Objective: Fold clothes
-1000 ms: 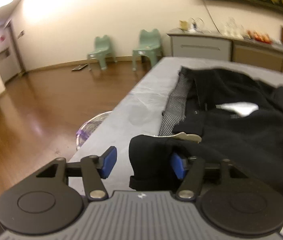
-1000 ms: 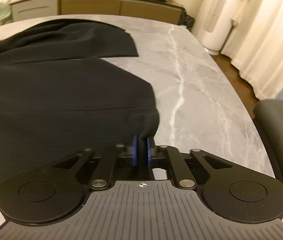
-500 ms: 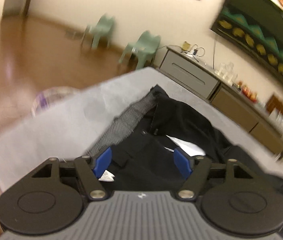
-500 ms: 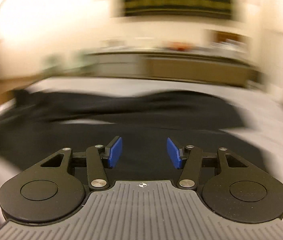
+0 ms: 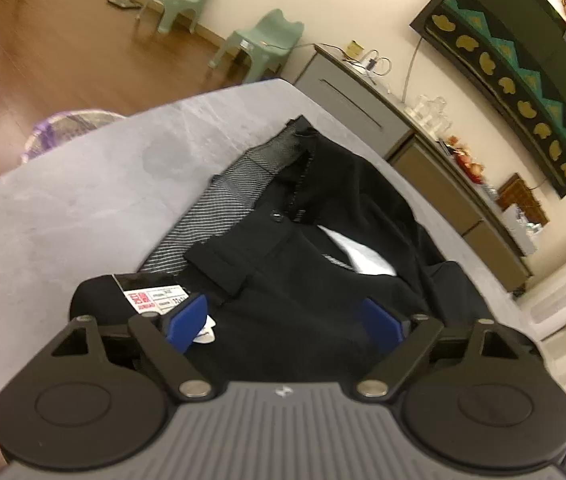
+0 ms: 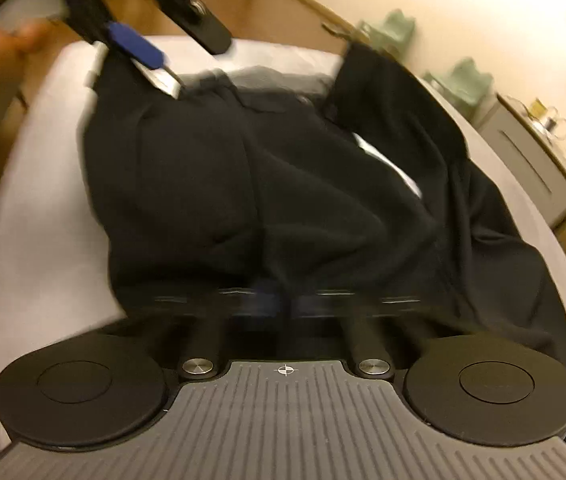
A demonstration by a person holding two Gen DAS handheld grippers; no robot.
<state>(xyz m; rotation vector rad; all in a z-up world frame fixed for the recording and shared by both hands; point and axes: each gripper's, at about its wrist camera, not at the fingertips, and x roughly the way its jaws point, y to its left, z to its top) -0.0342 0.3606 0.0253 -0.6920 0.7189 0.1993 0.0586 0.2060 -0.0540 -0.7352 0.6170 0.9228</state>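
Your left claw (image 5: 283,322) is opening wide, its blue pads clear of the cloth. The black trousers (image 5: 303,280) lie on the grey table (image 5: 63,208) just under and ahead of it, a paper tag (image 5: 155,300) beside its left pad. Your right claw (image 6: 275,300) is blurred but closed, down against the trousers' near edge.

A home's living or dining room: wooden floor (image 5: 23,52), 2 small green chairs (image 5: 259,46) by the wall, a long sideboard (image 5: 367,100) bearing glassware and fruit, and a large framed wall hanging (image 5: 523,68).
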